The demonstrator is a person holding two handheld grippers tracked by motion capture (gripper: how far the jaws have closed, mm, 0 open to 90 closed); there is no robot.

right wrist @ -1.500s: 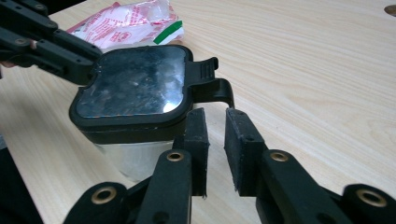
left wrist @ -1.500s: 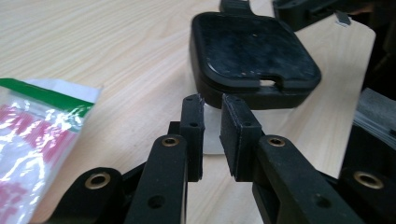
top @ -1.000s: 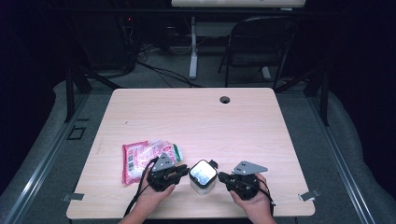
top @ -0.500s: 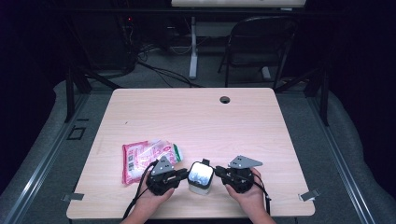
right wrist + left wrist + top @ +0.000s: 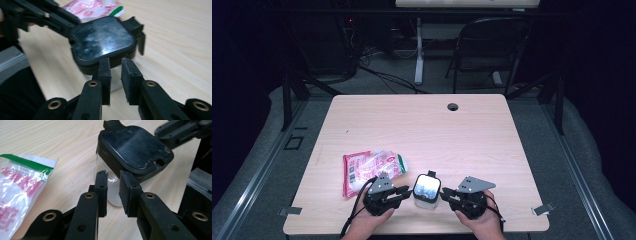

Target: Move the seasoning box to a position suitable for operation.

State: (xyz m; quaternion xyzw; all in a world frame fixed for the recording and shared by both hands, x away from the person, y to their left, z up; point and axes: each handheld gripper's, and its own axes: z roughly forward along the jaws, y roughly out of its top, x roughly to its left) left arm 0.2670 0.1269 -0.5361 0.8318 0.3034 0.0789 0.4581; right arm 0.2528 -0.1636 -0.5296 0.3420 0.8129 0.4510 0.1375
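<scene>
A clear container with a black hinged lid (image 5: 426, 190) stands upright at the worktop's (image 5: 422, 130) near edge, between the left tool (image 5: 404, 191) at its nine o'clock and the right tool (image 5: 446, 195) at its three o'clock. Both tools have just been opening and now stand released, narrow gaps empty, tips just beside the lid rim; a red-and-white plastic packet (image 5: 369, 167) lies at the container's ten o'clock. To proceed well, one tool should brace the clear body low while the other works the lid latch (image 5: 111, 124), keeping it upright.
</scene>
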